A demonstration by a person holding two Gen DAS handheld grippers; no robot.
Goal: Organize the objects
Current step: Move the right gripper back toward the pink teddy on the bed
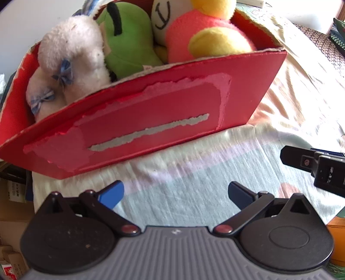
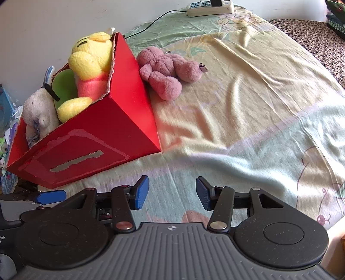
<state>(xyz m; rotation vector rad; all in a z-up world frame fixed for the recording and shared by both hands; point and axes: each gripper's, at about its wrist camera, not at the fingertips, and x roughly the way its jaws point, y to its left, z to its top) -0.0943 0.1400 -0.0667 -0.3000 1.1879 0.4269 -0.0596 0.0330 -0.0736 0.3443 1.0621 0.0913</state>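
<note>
A red cardboard box (image 1: 163, 112) (image 2: 120, 120) stands on the bed, holding a white plush (image 1: 71, 62), a green plush (image 1: 129, 43) and a yellow-and-pink plush (image 1: 207, 36) (image 2: 90, 62). A pink plush toy (image 2: 168, 71) lies on the sheet just right of the box. My left gripper (image 1: 175, 193) is open and empty, a little in front of the box's near wall. My right gripper (image 2: 172, 191) is also open and empty, in front of the box's right corner. Part of the right gripper (image 1: 317, 165) shows at the right edge of the left wrist view.
The bed sheet (image 2: 248, 112) is pale green and yellow, wrinkled, with open room to the right. A white power strip (image 2: 210, 7) with a black cable lies at the far edge by the wall. Cardboard boxes (image 1: 13, 215) sit beside the bed on the left.
</note>
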